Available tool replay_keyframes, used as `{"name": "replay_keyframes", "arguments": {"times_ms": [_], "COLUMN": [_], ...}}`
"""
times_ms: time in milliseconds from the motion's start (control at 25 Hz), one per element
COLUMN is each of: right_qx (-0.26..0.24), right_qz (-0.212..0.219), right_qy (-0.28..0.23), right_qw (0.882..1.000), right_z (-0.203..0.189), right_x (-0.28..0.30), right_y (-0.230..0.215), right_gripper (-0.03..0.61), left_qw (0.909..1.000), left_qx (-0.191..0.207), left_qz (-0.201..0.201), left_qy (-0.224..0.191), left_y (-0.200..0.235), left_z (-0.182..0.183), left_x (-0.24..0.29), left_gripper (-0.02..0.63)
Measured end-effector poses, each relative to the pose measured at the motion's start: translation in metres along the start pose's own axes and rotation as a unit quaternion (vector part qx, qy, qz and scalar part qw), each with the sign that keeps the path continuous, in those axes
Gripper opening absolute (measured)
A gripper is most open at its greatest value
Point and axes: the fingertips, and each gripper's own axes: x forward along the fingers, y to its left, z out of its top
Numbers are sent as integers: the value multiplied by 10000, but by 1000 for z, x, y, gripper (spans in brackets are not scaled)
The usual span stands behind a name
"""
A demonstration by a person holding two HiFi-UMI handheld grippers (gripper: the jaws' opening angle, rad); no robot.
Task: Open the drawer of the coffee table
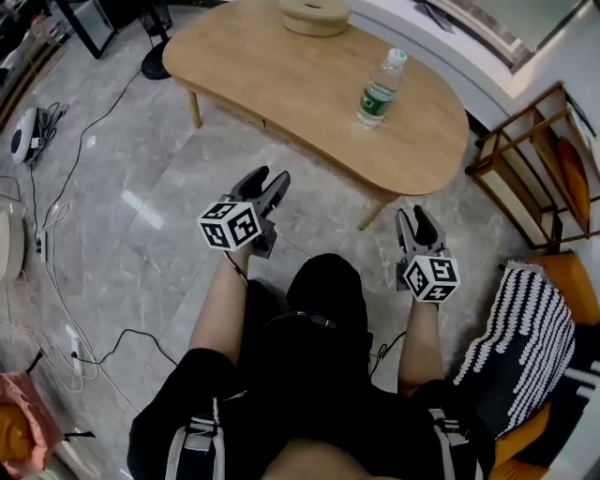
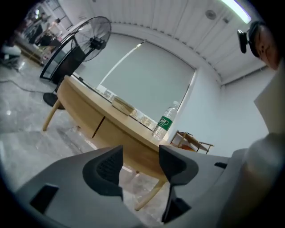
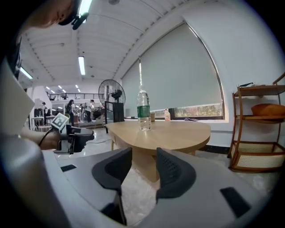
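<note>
grey marble floor [image 1: 131, 187] lies bare between the person's knees and the table. loose cables [image 1: 56, 281] trail along its left side, and a striped cloth [image 1: 520, 328] lies on an orange seat close at the right. left tongs [image 1: 266, 180] are held over the floor short of the table's near edge, spread wide with only air between the pads. right tongs [image 1: 413, 222] hover near the table's right front leg [image 1: 375, 212], likewise spread and holding nothing. both point toward the table [image 1: 300, 84], a rounded, light wooden top on slanted legs. under its near edge runs a plain wooden apron. the drawer [image 2: 116, 139] shows there as a flush panel beside a dark seam, shut, roughly ahead of the left tongs. a water bottle [image 1: 380, 89] stands upright on the right part of the top, and a round wooden object [image 1: 316, 16] sits at the far edge. a shelf rack [image 1: 525, 169] crowds the table's right end. a standing fan [image 2: 91, 38] is beyond its left end.
</note>
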Motion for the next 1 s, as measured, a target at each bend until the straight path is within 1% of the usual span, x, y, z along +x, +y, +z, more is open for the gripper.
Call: {"name": "replay_keyframes", "arguments": {"times_ms": [120, 240, 320, 400, 440, 480, 520, 640, 760, 840, 920, 1000], "right_qx": [-125, -164, -168, -176, -195, -223, -246, -284, -226, -129, -61, -20], "right_qz": [-161, -182, -153, -133, -135, -137, -133, -145, -196, -179, -174, -195], "right_qy": [136, 183, 204, 226, 220, 201, 183, 210, 344, 391, 391, 364], "right_qw": [9997, 9995, 9995, 9995, 9995, 9995, 9994, 9993, 9990, 9990, 9991, 9991], "right_z": [-11, -16, -18, -20, -21, -21, -22, -24, -35, -42, -46, -48], "right_x": [16, 31, 40, 49, 52, 53, 54, 57, 63, 73, 84, 94], "right_y": [-1, -2, -3, -5, -7, -8, -9, -6, -8, -12, -15, -18], "right_gripper": [189, 189, 190, 190, 183, 151, 146, 161, 175, 183, 186, 186], "left_qw": [9965, 9858, 9772, 9657, 9586, 9518, 9461, 9337, 9175, 9102, 8985, 8946], "left_qx": [-765, -1512, -1921, -2364, -2599, -2810, -2980, -3318, -3625, -3735, -3914, -3948], "left_qz": [-289, -630, -736, -777, -795, -807, -810, -848, -1116, -1239, -1426, -1556], "left_qy": [-170, -372, -531, -745, -851, -931, -980, -1042, -1198, -1293, -1383, -1401], "left_y": [26, 55, 78, 103, 115, 127, 137, 162, 173, 179, 179, 180], "left_z": [-3, -9, -11, -14, -17, -21, -25, -37, -38, -35, -29, -28], "left_x": [17, 32, 43, 55, 62, 70, 77, 96, 112, 122, 130, 137], "left_gripper": [252, 252, 252, 256, 262, 265, 267, 267, 267, 268, 270, 272]}}
